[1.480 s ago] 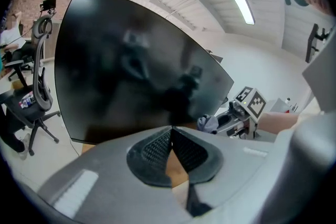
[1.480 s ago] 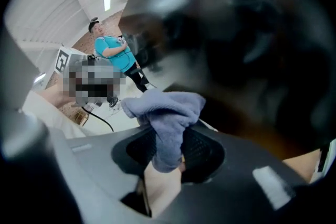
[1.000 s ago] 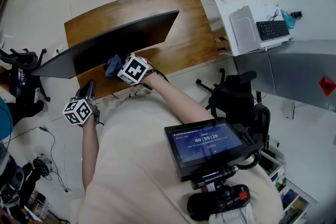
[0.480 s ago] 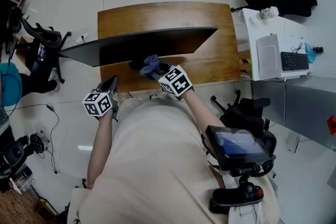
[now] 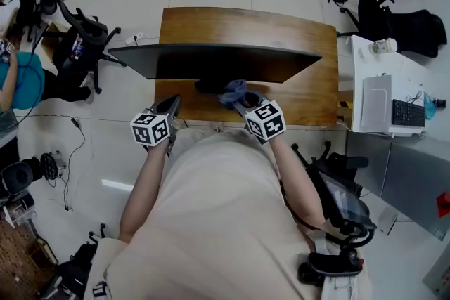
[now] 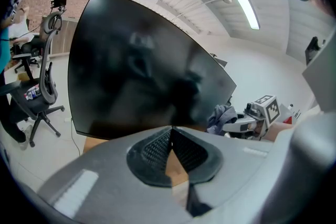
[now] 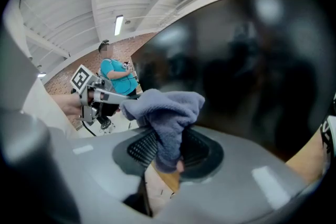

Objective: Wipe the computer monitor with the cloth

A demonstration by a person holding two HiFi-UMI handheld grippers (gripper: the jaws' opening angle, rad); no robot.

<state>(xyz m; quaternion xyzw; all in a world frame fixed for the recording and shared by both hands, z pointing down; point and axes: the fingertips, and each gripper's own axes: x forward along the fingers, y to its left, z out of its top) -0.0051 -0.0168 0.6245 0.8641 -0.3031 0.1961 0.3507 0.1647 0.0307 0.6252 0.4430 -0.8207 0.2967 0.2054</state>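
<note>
A wide black monitor stands on a wooden desk, its dark screen filling both gripper views. My right gripper is shut on a blue-grey cloth, bunched just in front of the lower middle of the screen; the same cloth shows near the monitor's base. My left gripper is shut with nothing in it, its tips meeting at the desk's near edge, left of the cloth. From the left gripper view the cloth and right gripper sit at right.
Office chairs stand left of the desk and more chairs at the back right. A white side table with a keyboard is at the right. A person in teal sits at far left. Cables lie on the floor.
The view has swung so the desk and monitor sit squarer and further right. Both grippers have kept their places near the desk's front edge, the right still holding the cloth.
</note>
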